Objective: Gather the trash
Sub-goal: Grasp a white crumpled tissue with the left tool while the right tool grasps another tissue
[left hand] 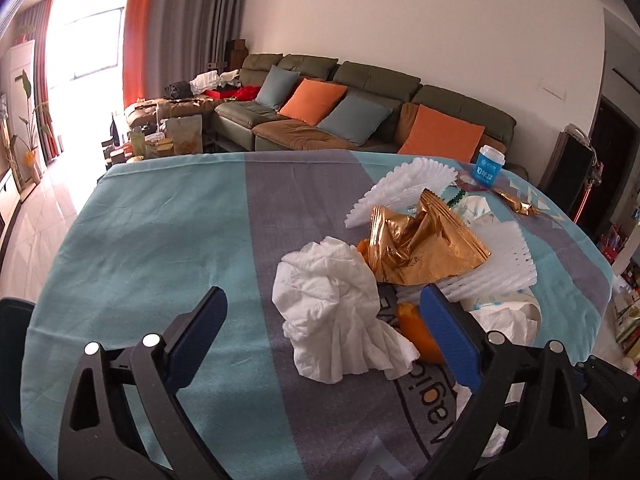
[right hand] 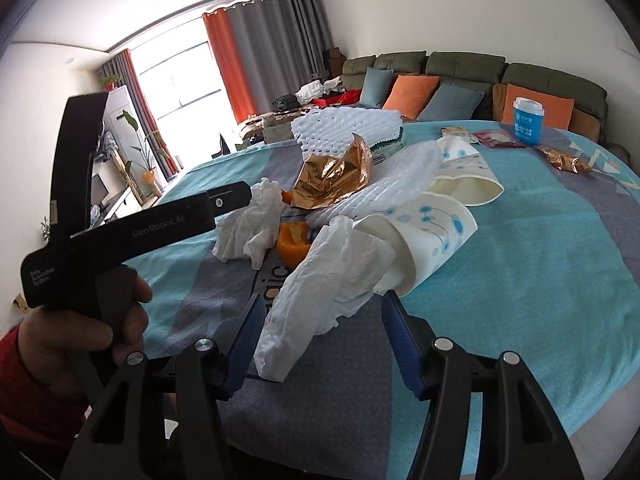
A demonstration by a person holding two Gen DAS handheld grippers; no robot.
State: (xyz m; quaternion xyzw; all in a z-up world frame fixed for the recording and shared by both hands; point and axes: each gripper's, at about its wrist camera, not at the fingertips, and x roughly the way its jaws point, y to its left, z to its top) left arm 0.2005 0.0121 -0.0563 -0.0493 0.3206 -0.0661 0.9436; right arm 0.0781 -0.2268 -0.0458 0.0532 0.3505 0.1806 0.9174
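Note:
Trash lies heaped on a table under a teal and grey cloth [left hand: 160, 240]. My left gripper [left hand: 320, 312] is open, its jaws either side of a crumpled white tissue [left hand: 332, 304]. Behind it lie a gold foil wrapper [left hand: 420, 248], orange peel [left hand: 416, 320] and white foam netting [left hand: 404, 188]. My right gripper [right hand: 320, 320] is open around a second white tissue [right hand: 324, 280] that sticks out of a crushed paper cup [right hand: 428, 236]. The left gripper's body [right hand: 160, 224] shows in the right wrist view, near the first tissue [right hand: 248, 224].
A blue and white cup [right hand: 527, 120] stands upright at the far side, with a small gold wrapper [right hand: 564, 162], a red packet [right hand: 498, 138] and another crushed paper cup [right hand: 464, 184] nearby. A green sofa [left hand: 360, 92] with cushions stands behind the table.

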